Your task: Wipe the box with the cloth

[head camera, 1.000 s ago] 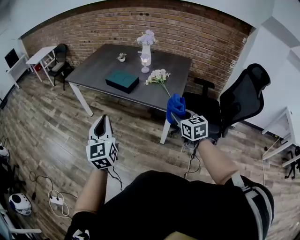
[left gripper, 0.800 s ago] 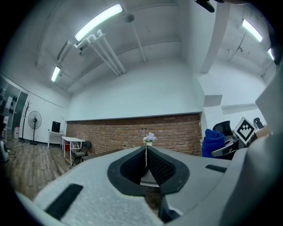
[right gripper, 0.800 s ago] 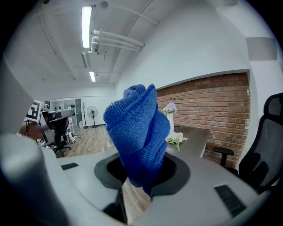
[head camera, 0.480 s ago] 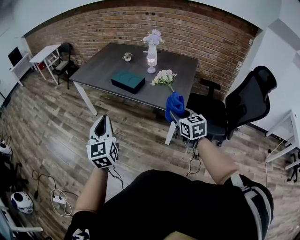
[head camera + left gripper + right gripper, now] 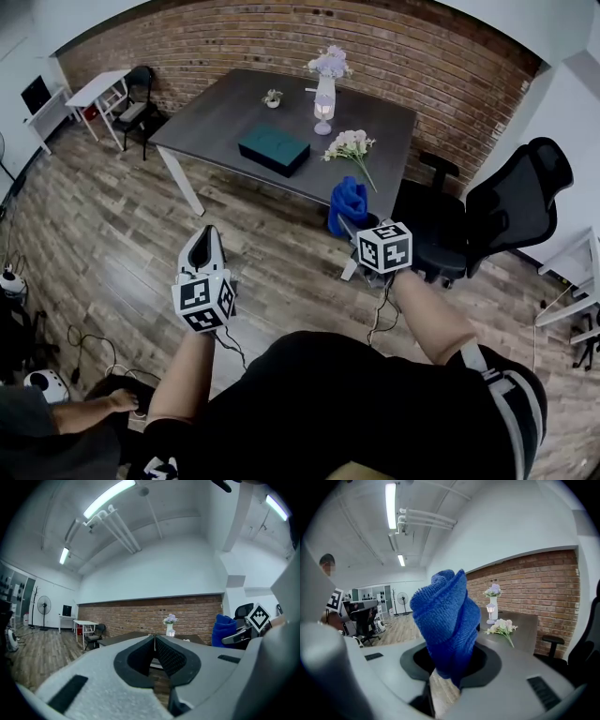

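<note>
A dark teal box lies on the grey table, well ahead of both grippers. My right gripper is shut on a bunched blue cloth, which stands up from the jaws near the table's front right corner. My left gripper hangs over the wooden floor, short of the table, its jaws pressed together with nothing between them. From the left gripper view the blue cloth shows at the right.
On the table stand a white vase of flowers, a small lantern, a little pot and a loose flower bunch. A black office chair sits right of the table. A person's hand and cables are at lower left.
The table and box have slid rightward and nearer in the head view as I move toward them. Both grippers advanced, the cloth now by the table corner. A person's arm appeared at lower left.
</note>
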Demonstrator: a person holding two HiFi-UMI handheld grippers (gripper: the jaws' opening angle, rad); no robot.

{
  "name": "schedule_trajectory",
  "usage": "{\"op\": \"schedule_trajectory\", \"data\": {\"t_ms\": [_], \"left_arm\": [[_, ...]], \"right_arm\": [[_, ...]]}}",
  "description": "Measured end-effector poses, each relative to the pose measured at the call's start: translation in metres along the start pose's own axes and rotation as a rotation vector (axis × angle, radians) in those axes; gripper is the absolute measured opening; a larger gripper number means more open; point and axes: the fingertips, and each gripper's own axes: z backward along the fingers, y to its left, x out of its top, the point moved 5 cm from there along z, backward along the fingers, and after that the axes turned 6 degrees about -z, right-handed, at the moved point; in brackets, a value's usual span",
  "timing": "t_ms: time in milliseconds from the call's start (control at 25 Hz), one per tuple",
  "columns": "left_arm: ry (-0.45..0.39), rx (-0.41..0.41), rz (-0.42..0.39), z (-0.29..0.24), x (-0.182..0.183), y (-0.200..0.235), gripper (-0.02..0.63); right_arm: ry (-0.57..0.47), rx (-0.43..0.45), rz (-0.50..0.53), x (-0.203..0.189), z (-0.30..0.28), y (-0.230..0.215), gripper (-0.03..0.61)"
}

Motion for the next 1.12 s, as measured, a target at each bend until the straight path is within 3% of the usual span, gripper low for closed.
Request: {"op": "schedule_trajectory", "data": {"t_ms": [400,720,920,1120], "left_arm": [[0.096,0.030,0.022,-0.010,-0.033,0.032,0.017],[0.152,0.138,0.061,-0.059,-0.054,0.057,0.017],[0.166,0.253,0.122,-0.109,-0.058,0.083,0.017],[0.178,0.260,0.150,-0.174,-0.063,0.070,0.017]], "right_arm": [[0.072,0.026,-0.045,-0.022,-0.041,0.015,0.112],[0.094,0.121,-0.009,0.014,-0.126,0.001,0.112],[0.126,0.215,0.043,0.042,-0.196,-0.005,0.112],[0.129,0.288,0.085,0.075,-0.251,-0.029,0.112]]}}
